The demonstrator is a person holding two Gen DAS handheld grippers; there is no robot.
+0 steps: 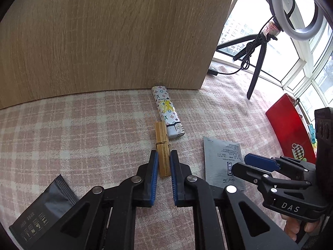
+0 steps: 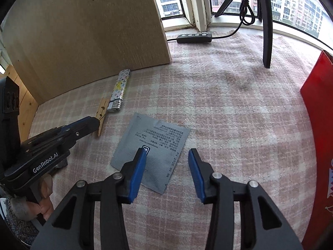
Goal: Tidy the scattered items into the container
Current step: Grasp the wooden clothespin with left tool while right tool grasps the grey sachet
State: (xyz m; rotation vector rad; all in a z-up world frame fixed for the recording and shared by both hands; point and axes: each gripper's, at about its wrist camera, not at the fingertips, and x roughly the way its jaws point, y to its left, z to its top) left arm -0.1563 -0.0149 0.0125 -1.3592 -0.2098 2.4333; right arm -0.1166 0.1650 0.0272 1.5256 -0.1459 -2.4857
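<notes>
A wooden clothespin (image 1: 162, 145) lies on the pink plaid cloth, its near end between the blue pads of my left gripper (image 1: 163, 158), which is closed on it. It also shows in the right wrist view (image 2: 102, 114). A patterned lighter (image 1: 167, 112) lies just beyond it, against the wooden panel (image 1: 104, 37). A grey foil sachet (image 2: 152, 150) lies flat under my right gripper (image 2: 166, 156), which is open and empty above it. A black sachet (image 1: 41, 208) lies at the lower left. The red container (image 1: 291, 129) stands at the right.
A tall wooden panel (image 2: 83, 31) stands behind the items. A black tripod leg (image 2: 267, 27) with a ring light (image 1: 299, 10) and a cable remote (image 2: 194, 36) stand near the window. The red container's wall (image 2: 318, 125) is close on the right.
</notes>
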